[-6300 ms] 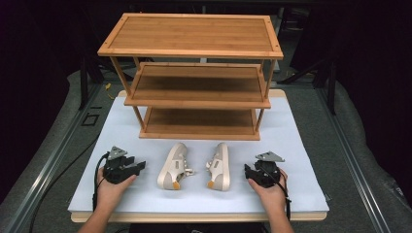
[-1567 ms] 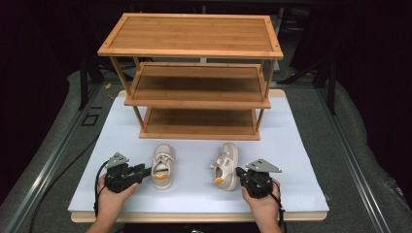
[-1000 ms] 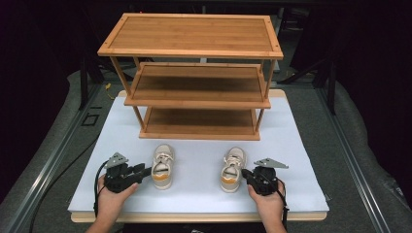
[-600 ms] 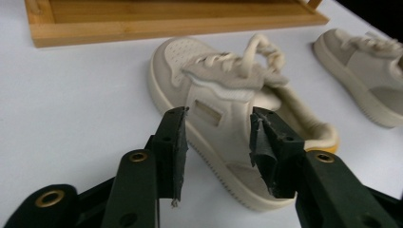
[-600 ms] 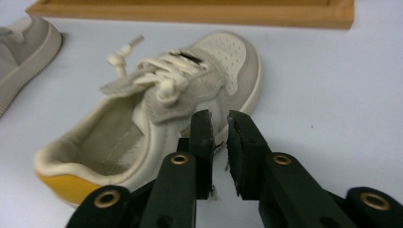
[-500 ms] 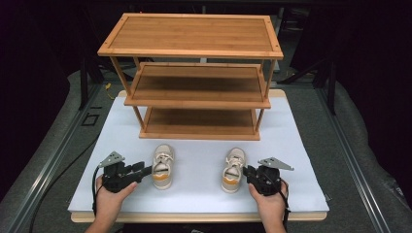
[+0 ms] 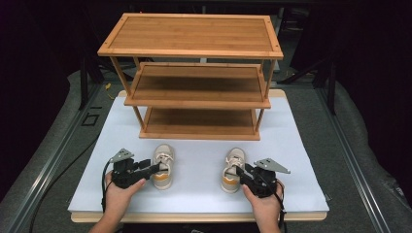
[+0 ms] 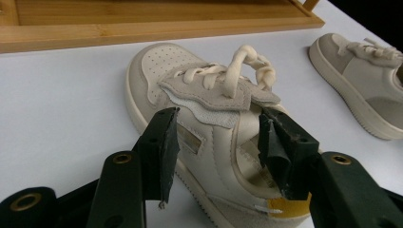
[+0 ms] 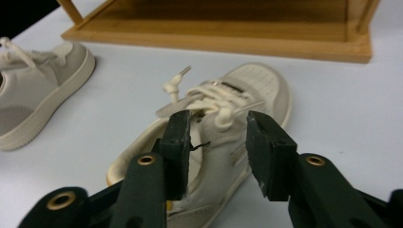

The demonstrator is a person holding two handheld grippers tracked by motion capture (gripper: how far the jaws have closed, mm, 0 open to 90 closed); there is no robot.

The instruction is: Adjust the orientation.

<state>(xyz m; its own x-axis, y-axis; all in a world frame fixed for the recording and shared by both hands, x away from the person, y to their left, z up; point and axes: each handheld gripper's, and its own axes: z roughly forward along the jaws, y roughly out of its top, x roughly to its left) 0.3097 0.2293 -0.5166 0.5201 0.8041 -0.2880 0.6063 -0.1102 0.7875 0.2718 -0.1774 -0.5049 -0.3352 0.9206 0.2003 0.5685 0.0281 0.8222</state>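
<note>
two cream shoes [image 7: 163, 165] [image 7: 234, 169], one three-tier wooden rack [image 7: 194, 73], two grippers [image 7: 151, 168] [image 7: 244, 173], one white table [image 7: 301, 160]

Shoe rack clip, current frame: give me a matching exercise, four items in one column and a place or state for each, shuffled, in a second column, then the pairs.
Items:
1. left hand-held gripper
2. right hand-held gripper
3. shoe rack
4. white mat

Places or states:
A. stands at the far side of the mat, all three shelves bare
B. jaws astride the left shoe
C. covers the tabletop under both shoes
D. jaws astride the right shoe

Pairs: 1-B, 2-D, 3-A, 4-C
</note>
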